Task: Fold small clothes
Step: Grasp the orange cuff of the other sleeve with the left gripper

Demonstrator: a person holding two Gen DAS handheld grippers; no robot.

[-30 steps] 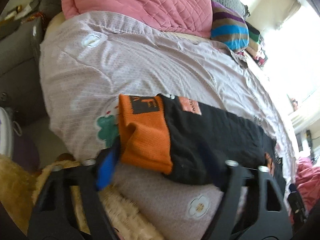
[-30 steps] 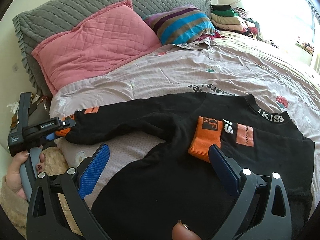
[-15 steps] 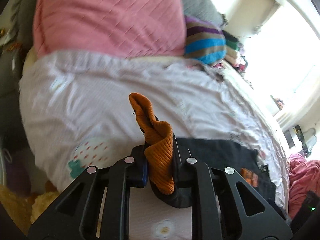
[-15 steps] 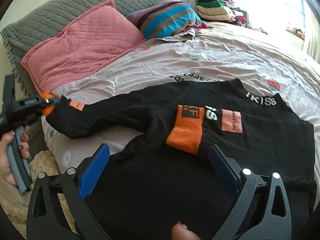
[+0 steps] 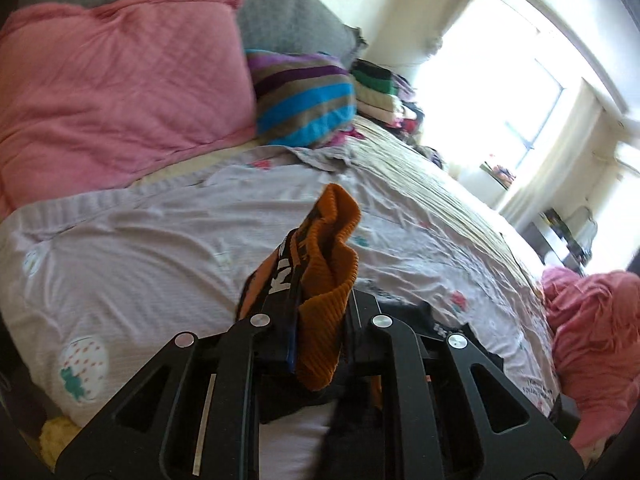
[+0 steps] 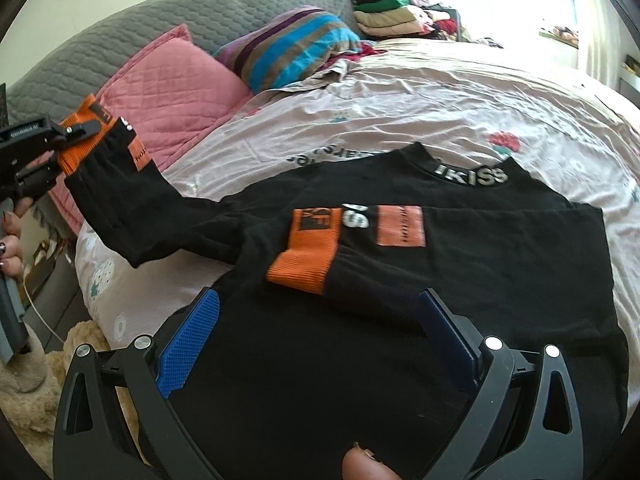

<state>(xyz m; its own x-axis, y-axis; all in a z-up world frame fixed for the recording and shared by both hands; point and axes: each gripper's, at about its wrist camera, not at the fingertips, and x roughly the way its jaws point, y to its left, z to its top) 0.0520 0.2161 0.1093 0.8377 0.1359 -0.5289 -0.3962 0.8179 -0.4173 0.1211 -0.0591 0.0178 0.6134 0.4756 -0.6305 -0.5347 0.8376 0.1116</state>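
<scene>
A black sweater (image 6: 420, 264) with orange cuffs lies spread on the bed. My left gripper (image 5: 318, 312) is shut on the orange cuff (image 5: 326, 280) of one sleeve and holds it up off the bed. From the right wrist view that cuff (image 6: 86, 136) hangs in the left gripper (image 6: 60, 138) at far left, and the black sleeve (image 6: 132, 208) trails down to the body. The other sleeve's orange cuff (image 6: 306, 248) lies folded across the chest. My right gripper (image 6: 320, 332) is open just above the sweater's lower part, with nothing between its blue pads (image 6: 188, 340).
A pink pillow (image 6: 168, 88) and a striped pillow (image 6: 296, 48) lean on the grey headboard (image 6: 160, 24). Folded clothes (image 6: 392, 16) are stacked at the far corner. A pink cloth heap (image 5: 592, 328) lies at the right. A fuzzy beige rug (image 6: 40, 392) is beside the bed.
My left gripper closed on the orange cuff and lifted it with the sleeve off the bed. My right gripper shifted across the sweater and stayed open.
</scene>
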